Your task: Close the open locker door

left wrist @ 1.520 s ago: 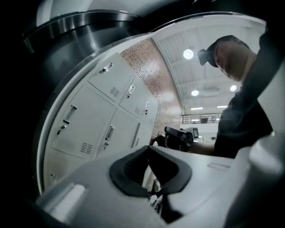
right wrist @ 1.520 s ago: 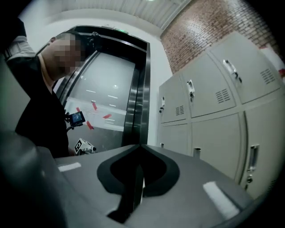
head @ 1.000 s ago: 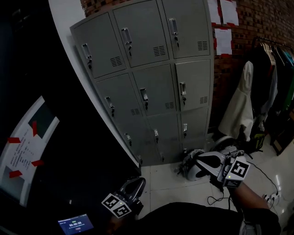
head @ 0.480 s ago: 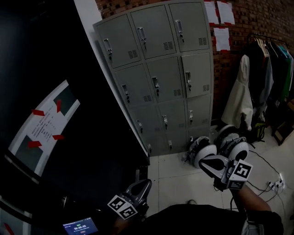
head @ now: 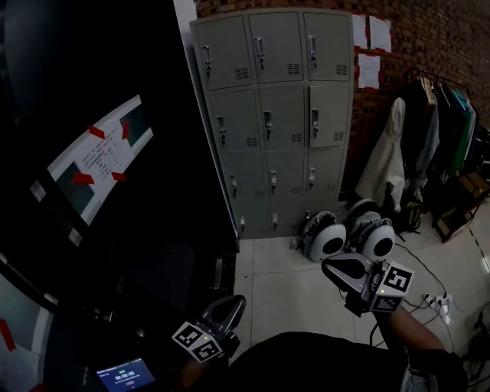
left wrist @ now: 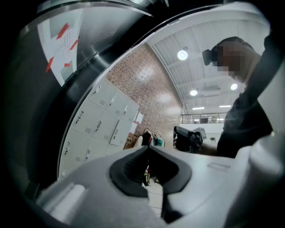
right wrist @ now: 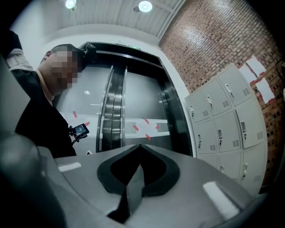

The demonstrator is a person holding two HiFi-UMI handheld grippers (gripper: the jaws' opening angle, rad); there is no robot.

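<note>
Both shut on nothing: left hand-held gripper (head: pixel 236 302) and right hand-held gripper (head: pixel 331 265), low, well apart from the lockers (head: pixel 279 115) ahead. Approach apparently in hand, no door visibly ajar; next, nearing and finding one to push.

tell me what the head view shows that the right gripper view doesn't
Only the head view: the tiled floor, two white round objects standing on it, coats on a rack, a small lit screen, and the left gripper.
Only the right gripper view: ceiling lights, the person's upper body, and the right gripper seen along its jaws, shut with nothing between them.
Both: the grey lockers, the brick wall, white papers on it, and the sign with red arrows.
</note>
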